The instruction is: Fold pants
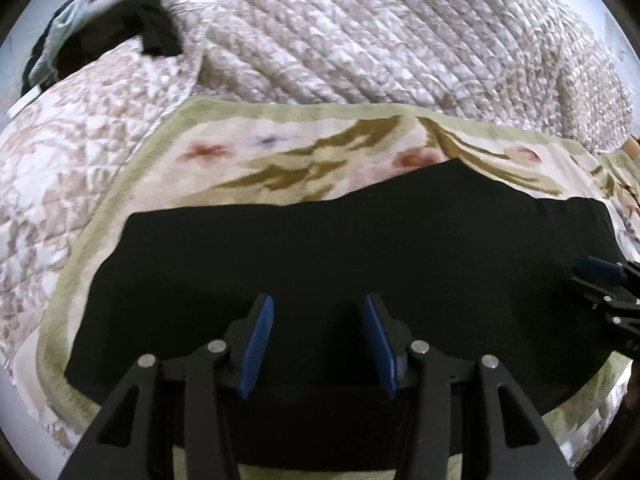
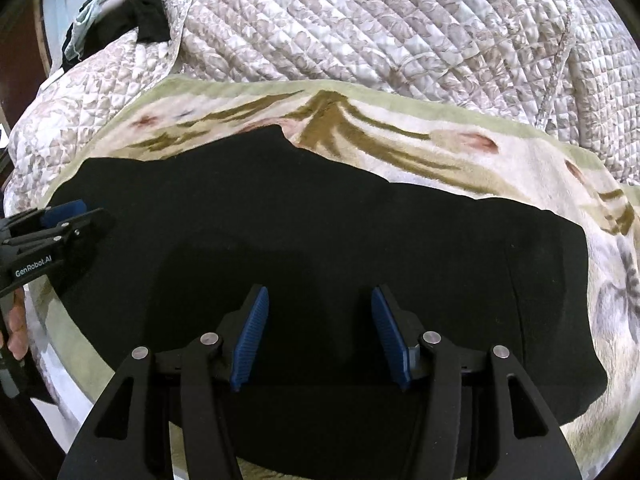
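- I see the black pants (image 1: 320, 264) lying flat across a floral blanket (image 1: 280, 156) with a green border, stretched from left to right.
- My left gripper (image 1: 317, 312) hangs over the near middle of the pants, its blue pads (image 1: 258, 344) spread apart with only dark cloth showing in the gap; nothing is pinched.
- My right gripper (image 2: 320, 304) hangs over the pants further right, jaws likewise spread and holding nothing.
- From the left wrist camera the right gripper shows at the right edge of the pants; from the right wrist camera the left gripper shows at their left end, with fingers of a hand (image 2: 18, 320) on its handle.
- Whether either tool's tips touch the cloth I cannot tell.
- A quilted cover (image 2: 400, 32) is bunched up on the far side of the blanket.
- Dark and pale blue clothes (image 1: 100, 28) lie in a heap at the far left.
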A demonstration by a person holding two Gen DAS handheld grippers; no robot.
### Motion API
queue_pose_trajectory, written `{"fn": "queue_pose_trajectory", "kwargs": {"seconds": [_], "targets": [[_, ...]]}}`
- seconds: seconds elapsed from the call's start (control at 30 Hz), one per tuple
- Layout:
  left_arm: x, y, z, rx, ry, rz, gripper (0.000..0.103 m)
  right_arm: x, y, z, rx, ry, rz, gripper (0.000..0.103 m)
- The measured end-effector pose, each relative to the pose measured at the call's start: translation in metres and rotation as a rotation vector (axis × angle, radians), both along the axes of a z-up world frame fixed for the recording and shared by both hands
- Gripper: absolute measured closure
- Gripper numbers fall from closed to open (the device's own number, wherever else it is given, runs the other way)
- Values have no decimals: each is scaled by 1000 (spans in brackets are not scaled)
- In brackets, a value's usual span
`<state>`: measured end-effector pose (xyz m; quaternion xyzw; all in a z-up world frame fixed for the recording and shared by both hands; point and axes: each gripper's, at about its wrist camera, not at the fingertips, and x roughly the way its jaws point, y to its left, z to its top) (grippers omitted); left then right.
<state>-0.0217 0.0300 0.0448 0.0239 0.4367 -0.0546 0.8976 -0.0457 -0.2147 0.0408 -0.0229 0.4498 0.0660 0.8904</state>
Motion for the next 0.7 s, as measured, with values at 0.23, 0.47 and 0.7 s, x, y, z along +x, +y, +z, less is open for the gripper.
{"fn": "queue_pose_trajectory", "kwargs": {"seconds": [0.23,0.47,0.7], "targets": [[-10,22,-3,-2,16,80,53,-6,8,7,14,-33,26,49],[-16,44,-5,8,20,158,53,-7,11,-2,-7,10,34,49],[-22,54,-3,16,28,196,53,-9,4,4,19,-14,12,49]]}}
